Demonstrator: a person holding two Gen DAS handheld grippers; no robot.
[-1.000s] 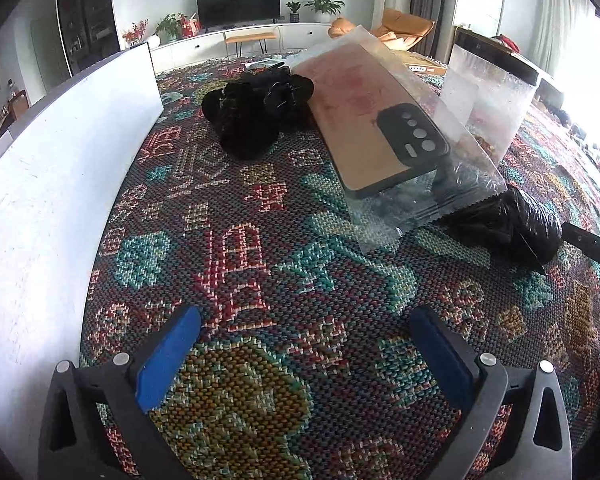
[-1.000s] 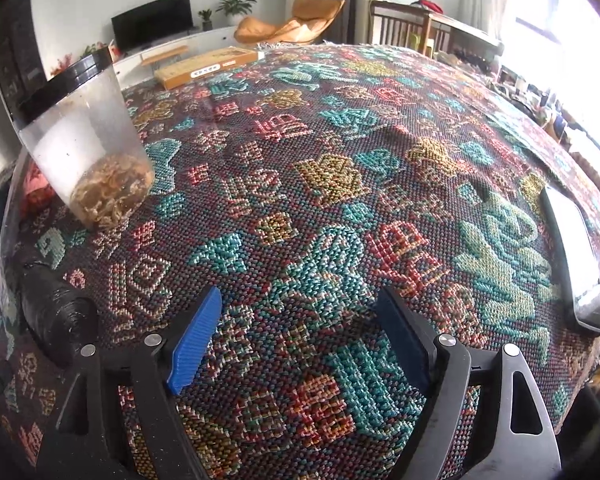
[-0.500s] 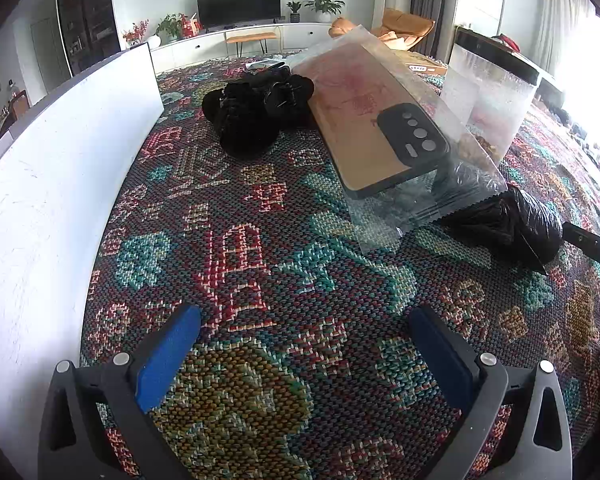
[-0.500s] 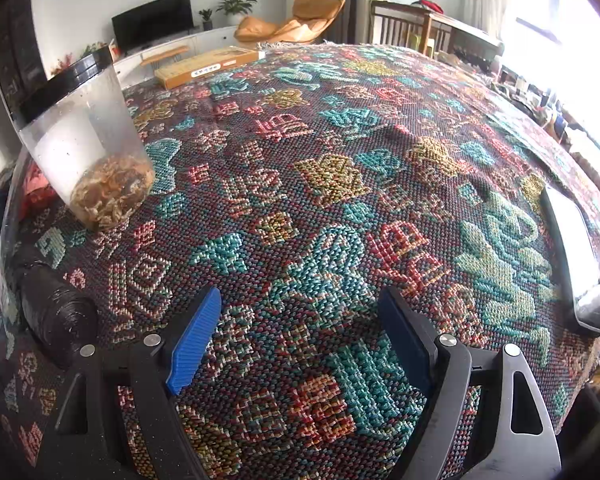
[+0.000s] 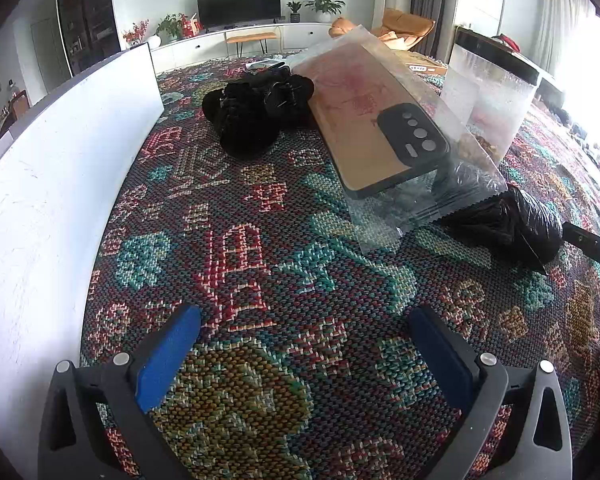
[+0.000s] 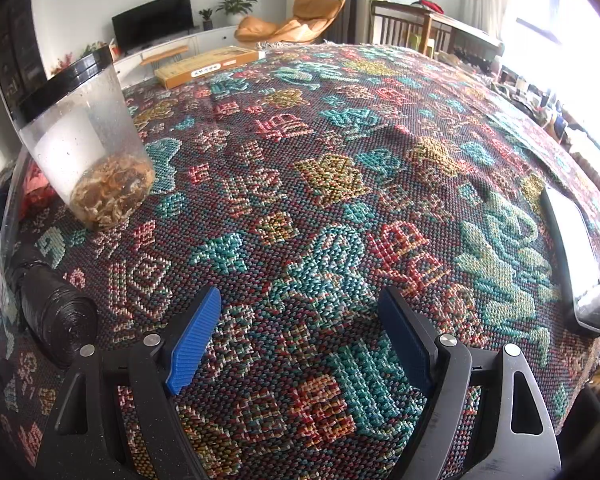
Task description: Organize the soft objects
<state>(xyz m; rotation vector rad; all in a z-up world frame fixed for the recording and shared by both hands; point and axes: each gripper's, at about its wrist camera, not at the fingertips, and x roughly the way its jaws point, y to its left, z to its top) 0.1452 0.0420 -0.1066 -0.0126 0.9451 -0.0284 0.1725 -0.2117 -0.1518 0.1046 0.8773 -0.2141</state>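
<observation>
- Over the near edge of the patterned tablecloth [image 5: 236, 264], the left gripper [image 5: 306, 354] hangs with its blue pads spread wide apart; nothing lies between them but woven cloth, and they touch no object.
- Further in from that edge, toward the far left, a black fuzzy bundle [image 5: 248, 120] of soft things sits on the cloth, just beside a white board [image 5: 60, 168] that stands along the left edge.
- Touching the bundle's right side, a clear plastic bag [image 5: 384, 136] lies tilted with a phone case [image 5: 380, 144] inside it.
- At the bag's near right corner, a roll of black plastic bags [image 5: 516, 228] rests on the cloth, well apart from the left gripper.
- Behind the bag, a clear container with a black lid [image 5: 496, 92] stands upright.
- Over the near edge in the right wrist view, the right gripper [image 6: 300, 340] is likewise wide open, its pads clear of everything and only cloth showing between them.
- Left of the right gripper, the same black roll [image 6: 56, 316] lies near its left finger; whether they touch cannot be told.
- Beyond the roll, the clear container [image 6: 88, 148] holds brownish dried matter at its bottom.
- Near the right edge of the cloth, a phone [image 6: 576, 264] lies flat.
- At the far edge, a flat cardboard box [image 6: 208, 66] rests.
</observation>
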